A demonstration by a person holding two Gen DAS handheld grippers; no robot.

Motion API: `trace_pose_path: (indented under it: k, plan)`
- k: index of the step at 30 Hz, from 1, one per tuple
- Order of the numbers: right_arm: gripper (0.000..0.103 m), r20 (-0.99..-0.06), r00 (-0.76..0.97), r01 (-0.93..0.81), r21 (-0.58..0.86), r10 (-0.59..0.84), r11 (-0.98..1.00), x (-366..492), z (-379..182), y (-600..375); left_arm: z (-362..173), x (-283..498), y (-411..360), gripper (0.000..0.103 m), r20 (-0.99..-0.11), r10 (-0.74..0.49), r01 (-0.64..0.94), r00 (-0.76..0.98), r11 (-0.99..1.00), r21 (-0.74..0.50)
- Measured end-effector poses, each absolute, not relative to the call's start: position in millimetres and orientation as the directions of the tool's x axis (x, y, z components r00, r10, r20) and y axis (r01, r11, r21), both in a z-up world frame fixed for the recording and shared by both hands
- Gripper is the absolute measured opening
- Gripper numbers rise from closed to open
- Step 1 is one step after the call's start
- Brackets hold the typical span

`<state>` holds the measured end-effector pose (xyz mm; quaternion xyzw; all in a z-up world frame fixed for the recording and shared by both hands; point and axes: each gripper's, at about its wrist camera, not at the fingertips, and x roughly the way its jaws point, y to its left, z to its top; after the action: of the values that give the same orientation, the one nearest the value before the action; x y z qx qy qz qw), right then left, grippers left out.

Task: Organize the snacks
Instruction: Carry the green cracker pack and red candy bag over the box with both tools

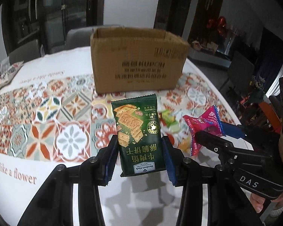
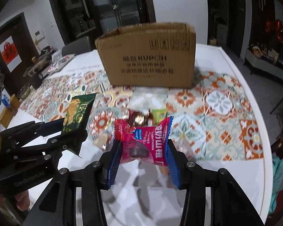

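You are partway through at best: both of your grippers are loaded, but nothing you can see has gone into the cardboard box (image 1: 137, 60) yet, and its inside is hidden from both cameras, so you cannot tell what already lies there. Your left gripper (image 1: 140, 156) is clamped on the lower part of the green cracker packet (image 1: 136, 131), which stands upright between the blue pads with its top pointing to 12 o'clock, toward the box. Your right gripper (image 2: 144, 155) is squeezing the pink hawthorn candy packet (image 2: 143, 141) across its middle, so its two crimped ends flare out above the pads. In the left wrist view that same packet sits at about 3 o'clock, and in the right wrist view the cracker packet shows at about 9 o'clock, so your two hands ride side by side, near each other but apart. Both packets appear lifted off the patterned tablecloth (image 1: 47, 124), with the box straight ahead at 12 o'clock in each view and still some way off. A blurred cluster of loose snacks (image 2: 145, 116) lies on the cloth between you and the box, so, by my reckoning, more sorting remains after these two are dropped in.
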<state>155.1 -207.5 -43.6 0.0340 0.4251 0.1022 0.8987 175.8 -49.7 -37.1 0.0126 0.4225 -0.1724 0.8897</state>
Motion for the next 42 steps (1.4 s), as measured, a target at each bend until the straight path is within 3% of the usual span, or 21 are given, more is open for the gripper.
trace_pose_path:
  k: [21,31,42]
  plan:
    - [0.047,-0.601,0.773,-0.163,0.119,0.202,0.979,205.4,46.7,-212.4,50.7,235.3,-56.4,0.045,-0.621,-0.316,0.347,0.717,0.935,-0.075]
    - [0.047,-0.572,0.796,-0.171,0.102,0.198,0.980,245.2,79.9,-211.3,71.0,279.2,-54.5,0.045,-0.631,-0.333,0.352,0.701,0.931,-0.100]
    - [0.047,-0.607,0.769,-0.182,0.091,0.199,0.979,305.0,95.3,-210.0,88.3,344.1,-61.5,0.045,-0.665,-0.308,0.345,0.681,0.935,-0.080]
